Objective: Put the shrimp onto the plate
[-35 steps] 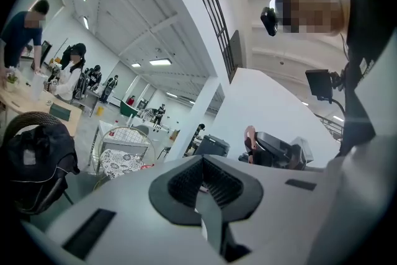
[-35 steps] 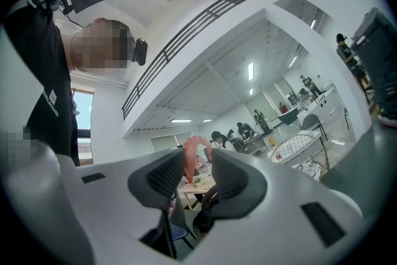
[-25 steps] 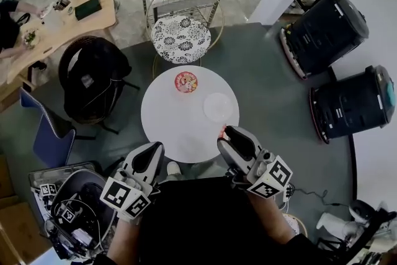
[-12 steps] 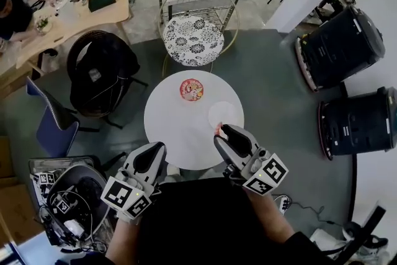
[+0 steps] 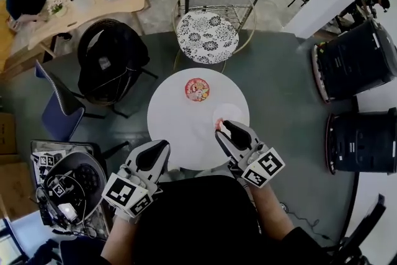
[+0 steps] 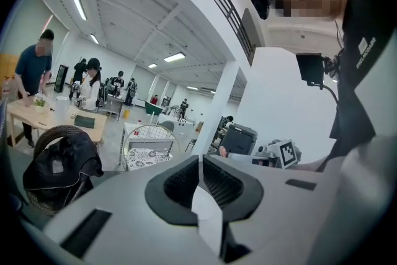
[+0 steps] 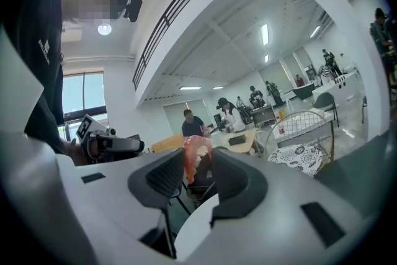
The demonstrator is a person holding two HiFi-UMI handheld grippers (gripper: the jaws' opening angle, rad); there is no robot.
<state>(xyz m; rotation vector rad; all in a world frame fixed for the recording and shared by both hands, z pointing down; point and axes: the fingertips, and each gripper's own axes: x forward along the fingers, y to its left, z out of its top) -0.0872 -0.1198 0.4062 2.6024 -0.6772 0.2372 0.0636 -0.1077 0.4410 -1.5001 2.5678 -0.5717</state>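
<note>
In the right gripper view a pink-orange shrimp (image 7: 195,157) stands between the jaws of my right gripper (image 7: 197,166), which is shut on it. Seen from the head view, the right gripper (image 5: 221,126) holds the shrimp (image 5: 218,125) at the near-left rim of the pale round plate (image 5: 229,113) on the white round table (image 5: 177,127). My left gripper (image 5: 153,151) hangs over the table's near edge. Its jaws meet with nothing between them in the left gripper view, where the left gripper (image 6: 200,161) points out over the room.
A round red printed bowl (image 5: 196,89) sits at the table's far side. Behind the table stands a wire chair with a patterned seat (image 5: 208,38); to the left are a black chair (image 5: 111,65) and a blue chair (image 5: 59,113). Two black bins (image 5: 355,59) stand on the right.
My right gripper has carried the shrimp forward, from the table's near edge to the plate's rim. The left gripper has kept its place.
</note>
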